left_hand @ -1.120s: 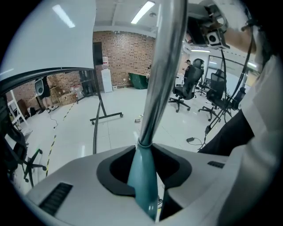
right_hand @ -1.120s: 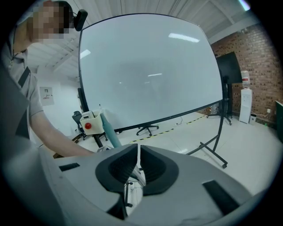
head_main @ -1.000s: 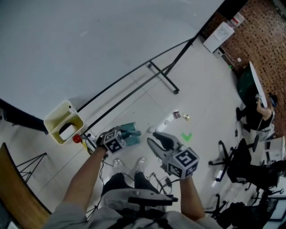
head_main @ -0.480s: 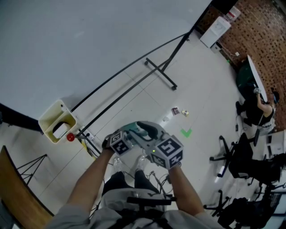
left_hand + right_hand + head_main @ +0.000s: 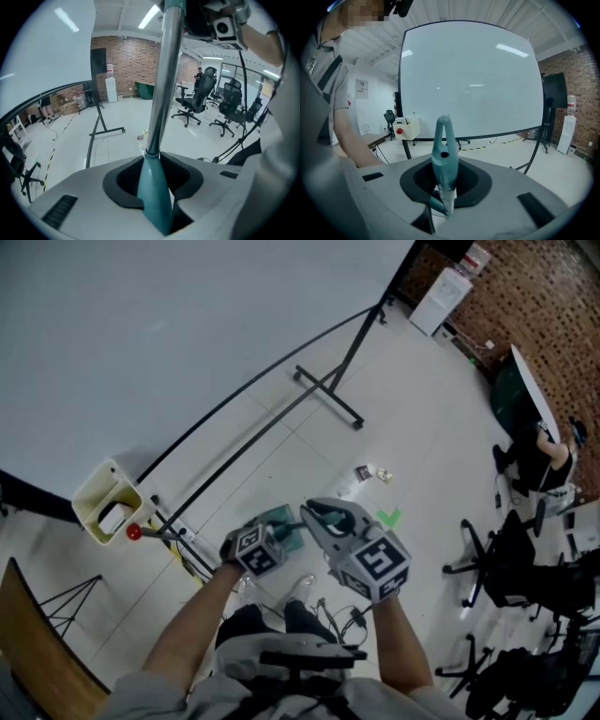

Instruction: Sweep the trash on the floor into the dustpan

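A long sweeping tool with a silver pole (image 5: 161, 93) and teal fittings runs up between both grippers; I cannot tell whether it is the broom or the dustpan. My left gripper (image 5: 157, 180) is shut on its teal collar (image 5: 154, 197), low beside my legs (image 5: 279, 527). My right gripper (image 5: 325, 515) sits just right of the left one. Its jaws are closing around the teal handle end (image 5: 443, 140) with the hang hole, and the pads (image 5: 466, 180) hug it. Small trash scraps (image 5: 373, 473) lie on the white floor ahead, also visible in the left gripper view (image 5: 140, 137).
A large whiteboard on a black stand (image 5: 328, 395) fills the left and back. A cream box with a red button (image 5: 111, 510) hangs on its frame. Office chairs (image 5: 497, 568) and a seated person (image 5: 544, 465) are at the right. A green floor mark (image 5: 389, 517) lies near the scraps.
My right gripper, open and apart at the right a second ago, swung over beside the left gripper and closed on the teal handle end. The left gripper rose a little with the tool.
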`<state>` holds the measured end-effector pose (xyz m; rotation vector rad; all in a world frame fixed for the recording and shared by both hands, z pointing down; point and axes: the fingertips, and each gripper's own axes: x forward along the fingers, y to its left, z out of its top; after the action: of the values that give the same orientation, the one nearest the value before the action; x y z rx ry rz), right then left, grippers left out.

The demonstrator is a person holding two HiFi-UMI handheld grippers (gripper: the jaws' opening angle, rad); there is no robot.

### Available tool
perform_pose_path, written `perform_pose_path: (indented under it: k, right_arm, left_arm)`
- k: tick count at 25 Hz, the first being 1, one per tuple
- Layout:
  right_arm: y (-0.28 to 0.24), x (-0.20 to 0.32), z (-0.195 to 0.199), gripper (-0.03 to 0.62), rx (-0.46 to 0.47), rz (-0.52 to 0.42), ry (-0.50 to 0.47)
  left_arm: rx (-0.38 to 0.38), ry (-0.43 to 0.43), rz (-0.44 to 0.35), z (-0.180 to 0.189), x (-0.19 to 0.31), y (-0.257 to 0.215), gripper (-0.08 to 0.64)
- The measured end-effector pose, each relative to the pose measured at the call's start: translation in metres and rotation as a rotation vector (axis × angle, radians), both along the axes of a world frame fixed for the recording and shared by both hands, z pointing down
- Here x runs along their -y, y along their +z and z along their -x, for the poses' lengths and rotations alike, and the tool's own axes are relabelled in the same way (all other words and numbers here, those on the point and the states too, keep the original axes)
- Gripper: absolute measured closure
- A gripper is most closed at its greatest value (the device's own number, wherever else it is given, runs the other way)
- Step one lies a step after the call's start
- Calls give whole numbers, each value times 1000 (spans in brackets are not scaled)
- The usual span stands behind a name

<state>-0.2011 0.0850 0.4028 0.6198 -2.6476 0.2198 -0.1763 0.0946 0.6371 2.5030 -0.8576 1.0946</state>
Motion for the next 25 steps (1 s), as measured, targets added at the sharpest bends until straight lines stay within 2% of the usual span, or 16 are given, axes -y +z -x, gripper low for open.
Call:
perform_pose_path:
  k: [3,5,8,12,19,25]
  right_arm:
    - [-15,9,-29,545,15,-59,39]
    - [-24,22,-63,546,50,-69,106]
    - [-53,39,-121,548,150,-68,220]
    - [-72,41,-161,546,196,-99,286]
    - [-76,58,-245,545,117,-192,495]
    - [-68,55,-322,544,74,-210,638]
  left_arm:
    - [4,41,-14,-17,1,-15,445]
    - [9,55,-17,-19,3,-19,446]
    - [-20,8,-6,-20,6,-27,446]
    - [-16,-29,19,-30,9,-46,446]
    - [59,-10,24,-60,30,-83,446]
    - [70,-45,-31,-76,48,-114,445]
